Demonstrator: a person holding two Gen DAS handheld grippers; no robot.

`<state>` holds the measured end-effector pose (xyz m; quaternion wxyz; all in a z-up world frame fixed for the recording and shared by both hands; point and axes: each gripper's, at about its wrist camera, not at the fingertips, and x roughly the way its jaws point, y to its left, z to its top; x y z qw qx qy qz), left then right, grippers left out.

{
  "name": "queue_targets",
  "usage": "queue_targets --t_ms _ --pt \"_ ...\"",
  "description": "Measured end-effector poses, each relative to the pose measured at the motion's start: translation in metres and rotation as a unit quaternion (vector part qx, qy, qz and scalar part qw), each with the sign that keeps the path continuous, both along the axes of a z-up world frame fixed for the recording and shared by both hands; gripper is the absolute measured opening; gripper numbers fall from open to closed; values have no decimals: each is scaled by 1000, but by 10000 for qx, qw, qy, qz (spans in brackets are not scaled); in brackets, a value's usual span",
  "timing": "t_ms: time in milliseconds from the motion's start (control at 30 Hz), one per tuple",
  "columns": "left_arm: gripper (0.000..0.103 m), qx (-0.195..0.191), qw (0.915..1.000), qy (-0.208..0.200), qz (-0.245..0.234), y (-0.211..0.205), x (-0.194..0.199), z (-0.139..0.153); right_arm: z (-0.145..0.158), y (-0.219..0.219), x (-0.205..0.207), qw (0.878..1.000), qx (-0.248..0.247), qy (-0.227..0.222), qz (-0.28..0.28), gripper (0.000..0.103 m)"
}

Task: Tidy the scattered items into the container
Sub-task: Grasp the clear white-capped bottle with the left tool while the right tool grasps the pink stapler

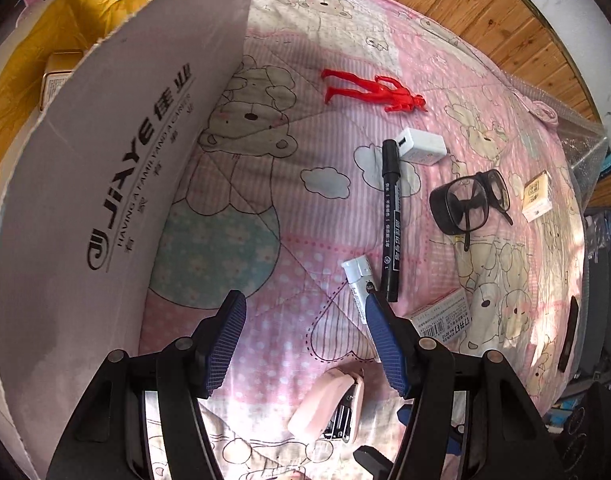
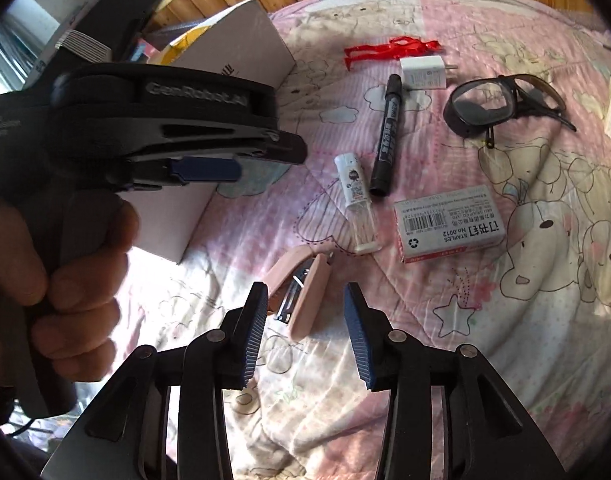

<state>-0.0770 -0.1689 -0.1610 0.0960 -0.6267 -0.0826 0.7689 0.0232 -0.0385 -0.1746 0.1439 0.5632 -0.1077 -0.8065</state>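
Note:
Scattered on the pink bear-print quilt point(image 1: 289, 216) lie a red toy figure point(image 1: 373, 90), a white charger point(image 1: 421, 146), a black marker point(image 1: 390, 220), dark glasses point(image 1: 467, 204), a small white bottle point(image 1: 359, 284), a staples box point(image 1: 441, 322) and a pink stapler point(image 1: 329, 406). The cardboard box point(image 1: 105, 184) stands at the left. My left gripper point(image 1: 305, 304) is open above the quilt beside the box, holding nothing. My right gripper point(image 2: 305, 292) is open just short of the pink stapler point(image 2: 301, 292). The left gripper point(image 2: 209, 168) also shows in the right wrist view, held by a hand point(image 2: 65, 280).
A small cream carton point(image 1: 537, 196) lies near the quilt's right edge, and a dark slim object point(image 1: 569, 334) sits at the bed's side. The box holds yellow wrapping point(image 1: 25, 80) and a small tin point(image 1: 55, 78). A wooden wall point(image 1: 465, 4) runs behind the bed.

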Motion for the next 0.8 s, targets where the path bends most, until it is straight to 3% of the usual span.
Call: queue_targets --t_ms 100,200,300,400,500,667,800 --pt "63 10 10000 1 38 -7 0 2 -7 22 7 9990 72 -209 -396 40" --pt "63 73 10000 9 37 -7 3 3 -5 40 13 9974 -245 -281 -617 40" --pt "63 119 9999 -17 -8 -3 5 1 7 39 16 9979 -189 -151 -594 42" --pt "63 142 9999 -17 8 -3 5 2 12 21 14 9978 -561 -106 -335 43" --pt "63 128 9999 19 24 -5 4 4 0 -2 13 9997 -78 -200 -80 38" --pt "63 164 9998 63 -2 -5 3 5 -3 30 24 9976 -42 -350 -596 39" --pt "63 173 9998 25 13 -6 6 3 1 37 37 9970 -45 -397 -659 38"
